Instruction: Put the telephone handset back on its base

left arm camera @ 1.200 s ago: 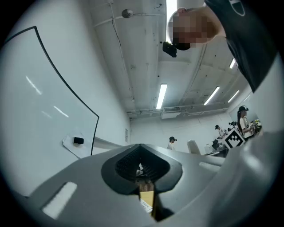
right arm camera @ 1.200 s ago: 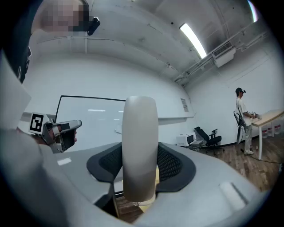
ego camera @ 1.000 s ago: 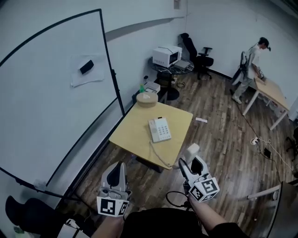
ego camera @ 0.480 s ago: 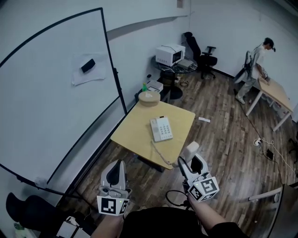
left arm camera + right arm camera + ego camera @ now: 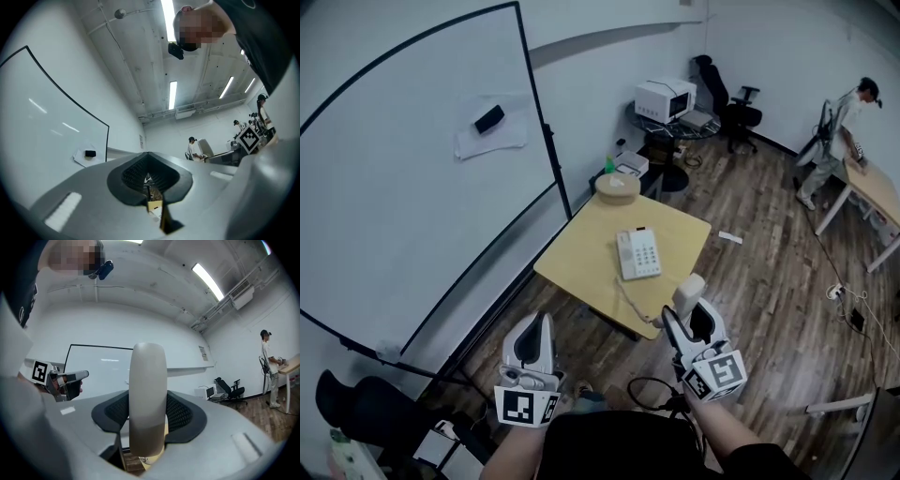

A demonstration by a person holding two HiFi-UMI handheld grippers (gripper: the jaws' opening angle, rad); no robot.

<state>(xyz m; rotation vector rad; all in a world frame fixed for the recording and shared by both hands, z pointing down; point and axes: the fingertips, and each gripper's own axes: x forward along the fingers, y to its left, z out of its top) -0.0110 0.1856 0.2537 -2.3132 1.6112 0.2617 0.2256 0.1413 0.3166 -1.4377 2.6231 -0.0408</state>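
A white telephone base [image 5: 638, 253] with a keypad lies on the light wooden table [image 5: 581, 267]. Its cord [image 5: 630, 307] runs off the near table edge to the cream handset [image 5: 688, 294]. My right gripper [image 5: 692, 319] is shut on the handset, held upright in front of the table, short of the base. In the right gripper view the handset [image 5: 147, 394] stands upright between the dark pads [image 5: 185, 413]. My left gripper [image 5: 534, 339] hangs low at the left, away from the table, jaws together with nothing held; in its own view the left gripper [image 5: 150, 180] shows only a thin slit.
A large whiteboard [image 5: 412, 187] stands left of the table. A round tan object [image 5: 618, 185] sits on the table's far corner. Behind are a microwave [image 5: 666, 97] and an office chair [image 5: 736, 94]. A person [image 5: 839, 141] stands at a desk [image 5: 881, 192] far right. A cable [image 5: 652, 394] lies on the wood floor.
The view has shifted, so the table and base now sit further right and lower in the picture. The handset stays in my right gripper; both grippers keep their places.
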